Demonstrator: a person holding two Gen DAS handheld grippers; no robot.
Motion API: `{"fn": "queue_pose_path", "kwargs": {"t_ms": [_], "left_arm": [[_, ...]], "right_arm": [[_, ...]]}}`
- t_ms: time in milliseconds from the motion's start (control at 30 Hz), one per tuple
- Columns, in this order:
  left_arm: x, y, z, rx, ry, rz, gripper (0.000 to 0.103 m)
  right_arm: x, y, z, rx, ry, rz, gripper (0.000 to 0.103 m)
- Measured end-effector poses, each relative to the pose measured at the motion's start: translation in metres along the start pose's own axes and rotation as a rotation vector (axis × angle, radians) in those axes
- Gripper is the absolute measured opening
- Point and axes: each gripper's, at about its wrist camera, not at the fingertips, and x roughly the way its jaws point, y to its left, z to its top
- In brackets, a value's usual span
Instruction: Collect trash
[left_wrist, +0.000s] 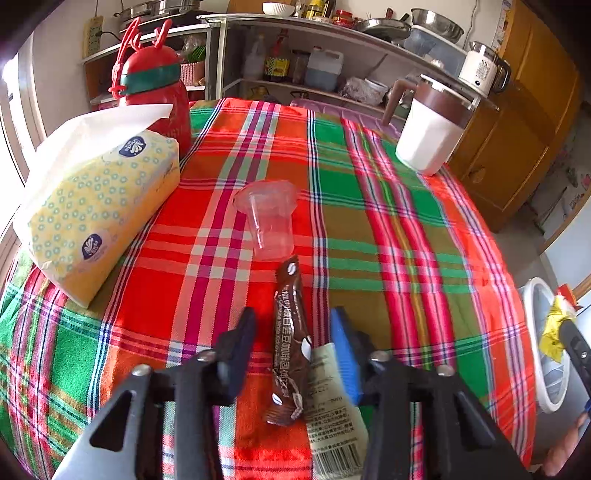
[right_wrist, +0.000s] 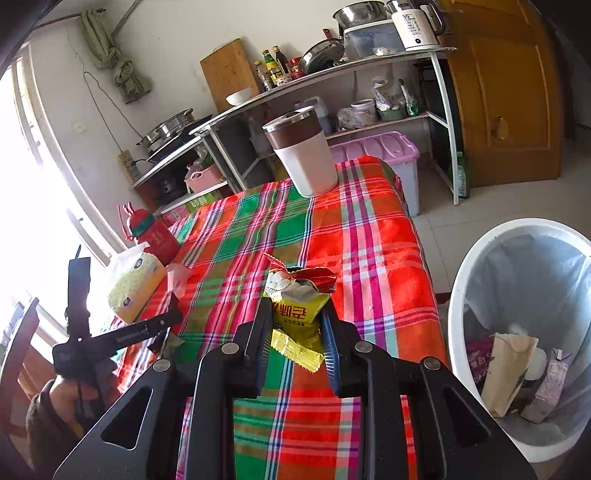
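The left tongs (left_wrist: 291, 354) are standing apart around a brown sachet (left_wrist: 290, 343) lying on the desk (left_wrist: 369, 229) — print too small to read. The right tongs (right_wrist: 295, 332) are clamping a yellow packet (right_wrist: 295, 306) — Chinese lettering — beside the bin (right_wrist: 476, 258).

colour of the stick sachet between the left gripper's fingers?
Dark brown stick sachet with white print and coffee-bean marks; clearest in the left wrist view.

Bright window glare, fisheye-warped edges
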Motion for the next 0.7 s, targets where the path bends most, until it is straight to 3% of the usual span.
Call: {"fn": "queue_pose_path", "kwargs": {"t_ms": [133, 467, 700], "left_arm": [[-0.004, -0.002, -0.004, 0.012, -0.018, 0.01, 0.021], [-0.027, 0.0, -0.003, -0.005, -0.067, -0.003, 0.02], [-0.058, -0.028, -0.006, 0.052, -0.122, -0.052, 0.02]], "right_arm": [[-0.001, -0.001, 0.0, 0.001, -0.005, 0.003, 0.026], [-0.01, -0.009, -0.003, 0.025, -0.018, 0.014, 0.026], [-0.031, -0.02, 0.003, 0.043, -0.062, 0.011, 0.026]]}}
